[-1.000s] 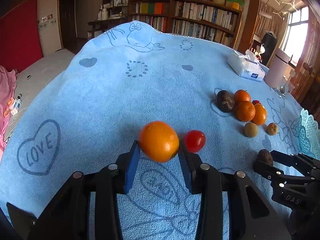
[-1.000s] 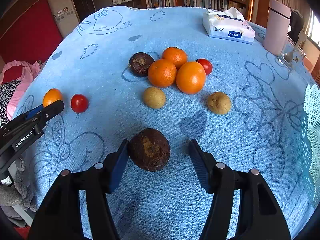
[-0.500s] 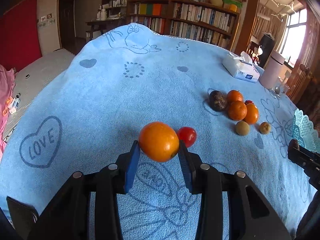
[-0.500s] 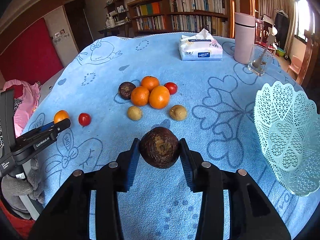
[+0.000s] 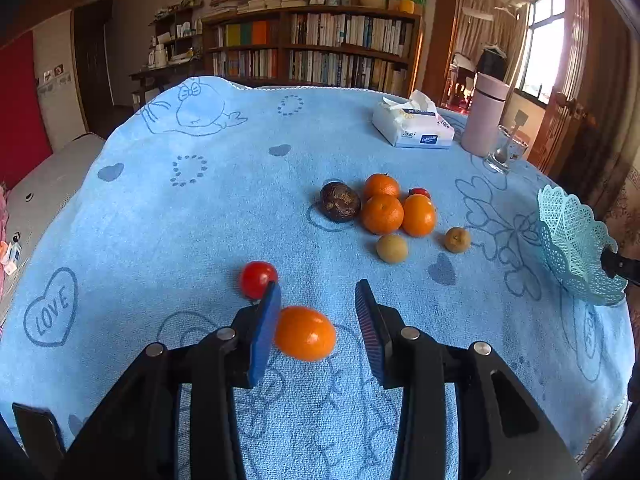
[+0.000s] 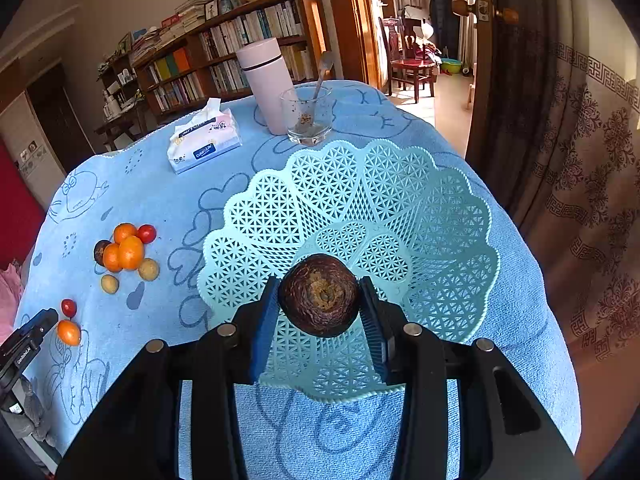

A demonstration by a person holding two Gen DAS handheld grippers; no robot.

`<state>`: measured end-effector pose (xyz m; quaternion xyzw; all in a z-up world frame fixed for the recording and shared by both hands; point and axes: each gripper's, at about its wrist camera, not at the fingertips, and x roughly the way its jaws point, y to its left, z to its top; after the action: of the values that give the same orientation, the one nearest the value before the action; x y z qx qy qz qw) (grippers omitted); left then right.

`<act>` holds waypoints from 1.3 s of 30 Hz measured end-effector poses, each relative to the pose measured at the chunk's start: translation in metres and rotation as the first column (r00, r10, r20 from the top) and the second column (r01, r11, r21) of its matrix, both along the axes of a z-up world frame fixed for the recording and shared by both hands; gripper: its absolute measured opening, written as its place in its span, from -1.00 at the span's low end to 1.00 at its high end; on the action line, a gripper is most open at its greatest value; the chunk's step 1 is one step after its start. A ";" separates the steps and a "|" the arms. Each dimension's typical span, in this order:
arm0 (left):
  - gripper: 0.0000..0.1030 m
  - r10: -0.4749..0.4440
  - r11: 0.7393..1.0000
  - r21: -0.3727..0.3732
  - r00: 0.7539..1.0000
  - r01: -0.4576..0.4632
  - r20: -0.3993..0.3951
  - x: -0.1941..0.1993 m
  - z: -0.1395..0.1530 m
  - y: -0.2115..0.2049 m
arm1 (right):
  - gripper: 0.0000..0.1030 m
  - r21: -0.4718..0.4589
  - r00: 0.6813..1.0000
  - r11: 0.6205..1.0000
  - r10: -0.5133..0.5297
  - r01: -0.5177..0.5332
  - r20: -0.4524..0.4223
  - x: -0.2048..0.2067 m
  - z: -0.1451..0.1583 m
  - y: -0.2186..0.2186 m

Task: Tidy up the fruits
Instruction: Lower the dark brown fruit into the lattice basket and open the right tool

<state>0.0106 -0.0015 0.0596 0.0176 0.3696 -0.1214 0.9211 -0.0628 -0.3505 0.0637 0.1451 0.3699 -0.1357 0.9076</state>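
Right tongs (image 6: pixel 320 312) clenched on dark brown fruit (image 6: pixel 319 295) above mint lattice basket (image 6: pixel 440 216), left tongs (image 5: pixel 316 320) released, loose orange (image 5: pixel 305 333) between pads, blue-clothed table (image 5: pixel 180 220).

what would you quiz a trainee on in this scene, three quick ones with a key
1. True or false: the right gripper is above the mint basket.
2. What is the right gripper clamping? A) a tomato B) a dark brown fruit C) a tissue pack
3. Which fruit lies between the open jaws of the left gripper?

Key: 1 true. 2 B. 3 the small orange, lying on the blue cloth against one pad only.
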 end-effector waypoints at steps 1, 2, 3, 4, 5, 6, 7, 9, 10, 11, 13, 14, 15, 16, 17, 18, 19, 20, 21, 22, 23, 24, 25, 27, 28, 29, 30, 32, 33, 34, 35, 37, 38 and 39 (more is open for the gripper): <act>-0.23 -0.002 1.000 0.005 1.000 0.002 0.001 0.000 0.000 -0.002 | -0.12 -0.004 1.000 1.000 -0.016 0.016 0.005 -0.003 -0.001 -0.005; -0.23 -0.001 1.000 0.011 1.000 0.001 0.000 0.000 0.000 -0.003 | 0.17 -0.005 0.999 0.999 -0.032 0.032 0.015 -0.007 -0.001 -0.009; -0.23 0.000 1.000 0.017 1.000 0.000 -0.006 0.001 -0.001 -0.004 | 0.41 -0.009 0.998 0.999 -0.050 0.051 0.034 -0.011 0.000 -0.012; -0.23 0.003 1.000 0.022 1.000 -0.003 -0.015 0.001 -0.002 -0.004 | 0.44 -0.021 0.996 0.997 -0.069 0.070 0.055 -0.015 0.001 -0.014; -0.22 0.007 1.000 0.023 1.000 -0.007 -0.025 0.003 -0.004 -0.002 | 0.44 -0.039 0.994 0.996 -0.080 0.083 0.068 -0.017 0.002 -0.015; -0.19 0.009 1.000 0.020 0.999 -0.008 -0.033 0.003 -0.006 -0.001 | 0.44 -0.053 0.993 0.995 -0.085 0.089 0.076 -0.019 0.002 -0.015; -0.10 0.011 1.000 0.021 0.999 -0.011 -0.042 0.003 -0.008 0.001 | 0.44 -0.058 0.993 0.994 -0.086 0.091 0.087 -0.021 0.003 -0.016; 0.00 0.023 0.999 0.029 0.998 -0.021 -0.052 0.001 -0.013 0.005 | 0.44 -0.054 0.991 0.994 -0.088 0.093 0.100 -0.021 0.003 -0.015; 0.02 0.030 0.999 0.033 0.998 -0.028 -0.056 0.001 -0.015 0.007 | 0.44 -0.053 0.991 0.994 -0.089 0.094 0.104 -0.021 0.003 -0.015; 0.02 0.039 0.999 0.037 0.997 -0.037 -0.061 0.001 -0.018 0.010 | 0.44 -0.054 0.990 0.994 -0.087 0.094 0.107 -0.021 0.003 -0.014; 0.02 0.062 0.997 0.041 0.995 -0.059 -0.072 0.003 -0.024 0.017 | 0.44 -0.060 0.990 0.994 -0.085 0.092 0.113 -0.022 0.004 -0.013; 0.02 0.070 0.997 0.042 0.994 -0.066 -0.082 0.003 -0.028 0.020 | 0.44 -0.059 0.990 0.994 -0.084 0.091 0.116 -0.022 0.004 -0.013; 0.02 0.076 0.997 0.041 0.993 -0.073 -0.094 0.003 -0.031 0.023 | 0.44 -0.057 0.989 0.994 -0.084 0.092 0.118 -0.023 0.005 -0.012; 0.02 0.080 0.996 0.039 0.991 -0.077 -0.105 0.003 -0.033 0.026 | 0.44 -0.055 0.989 0.994 -0.086 0.093 0.120 -0.024 0.005 -0.013; 0.04 0.080 0.996 0.032 0.990 -0.077 -0.113 0.002 -0.036 0.028 | 0.44 -0.052 0.989 0.994 -0.088 0.095 0.122 -0.025 0.006 -0.013; 0.06 0.078 0.997 0.023 0.990 -0.076 -0.119 0.001 -0.037 0.030 | 0.44 -0.050 0.988 0.994 -0.090 0.097 0.124 -0.025 0.006 -0.013; 0.08 0.076 0.997 0.016 0.990 -0.075 -0.122 -0.001 -0.038 0.031 | 0.44 -0.048 0.988 0.994 -0.092 0.099 0.125 -0.026 0.007 -0.013; 0.08 0.074 0.997 0.015 0.990 -0.073 -0.123 -0.002 -0.039 0.032 | 0.44 -0.048 0.988 0.994 -0.093 0.100 0.126 -0.027 0.007 -0.013; 0.08 0.072 0.997 0.019 0.990 -0.070 -0.124 -0.003 -0.041 0.031 | 0.44 -0.046 0.988 0.994 -0.092 0.099 0.126 -0.027 0.007 -0.013; 0.08 0.068 0.998 0.019 0.990 -0.066 -0.125 -0.004 -0.042 0.030 | 0.44 -0.044 0.988 0.994 -0.091 0.097 0.125 -0.027 0.007 -0.013; 0.08 0.063 0.998 0.021 0.990 -0.061 -0.128 -0.005 -0.044 0.029 | 0.44 -0.042 0.988 0.995 -0.089 0.095 0.124 -0.027 0.007 -0.012; 0.05 0.058 0.998 0.028 0.990 -0.055 -0.129 -0.005 -0.045 0.026 | 0.44 -0.040 0.989 0.995 -0.087 0.092 0.123 -0.027 0.007 -0.012; -0.09 0.053 0.998 0.037 0.991 -0.049 -0.123 -0.006 -0.046 0.024 | 0.44 -0.039 0.989 0.995 -0.086 0.092 0.124 -0.027 0.007 -0.011; -0.20 0.043 0.998 0.044 0.992 -0.038 -0.115 -0.008 -0.044 0.018 | 0.44 -0.042 0.988 0.995 -0.085 0.091 0.128 -0.027 0.008 -0.011; -0.20 0.044 0.998 0.047 0.993 -0.039 -0.113 -0.008 -0.042 0.016 | 0.44 -0.041 0.988 0.995 -0.085 0.091 0.132 -0.027 0.010 -0.011; -0.20 0.036 0.999 0.044 0.993 -0.032 -0.113 -0.008 -0.041 0.012 | 0.44 -0.039 0.987 0.995 -0.086 0.092 0.138 -0.028 0.011 -0.012; -0.21 0.027 0.999 0.045 0.993 -0.022 -0.111 -0.007 -0.039 0.008 | 0.44 -0.034 0.986 0.995 -0.088 0.093 0.144 -0.029 0.013 -0.013; -0.21 0.001 0.999 0.054 0.995 0.005 -0.099 -0.008 -0.034 -0.006 | 0.44 -0.025 0.983 0.995 -0.095 0.101 0.159 -0.032 0.017 -0.017; -0.20 -0.019 0.998 0.055 0.995 0.024 -0.094 -0.009 -0.030 -0.014 | 0.44 -0.020 0.981 0.994 -0.101 0.106 0.165 -0.033 0.018 -0.019; -0.20 -0.042 0.997 0.053 0.995 0.047 -0.093 -0.009 -0.027 -0.024 | 0.44 -0.018 0.979 0.993 -0.108 0.113 0.172 -0.034 0.020 -0.021; -0.20 -0.066 0.996 0.051 0.994 0.071 -0.092 -0.009 -0.023 -0.034 | 0.44 -0.017 0.977 0.993 -0.116 0.121 0.178 -0.035 0.022 -0.023; -0.20 -0.116 0.991 0.053 0.990 0.120 -0.085 -0.011 -0.016 -0.058 | 0.44 -0.011 0.974 0.991 -0.128 0.132 0.187 -0.035 0.025 -0.028; -0.20 -0.144 0.987 0.054 0.986 0.149 -0.080 -0.012 -0.012 -0.072 | 0.44 -0.008 0.972 0.990 -0.136 0.140 0.191 -0.035 0.026 -0.031; -0.20 -0.172 0.983 0.051 0.982 0.176 -0.078 -0.013 -0.009 -0.084 | 0.44 -0.006 0.970 0.989 -0.145 0.150 0.195 -0.036 0.027 -0.034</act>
<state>-0.0028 -0.0857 0.0510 0.0720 0.4034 -0.1914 0.8919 -0.0990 -0.3849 0.0903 0.1751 0.2666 -0.1920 0.9281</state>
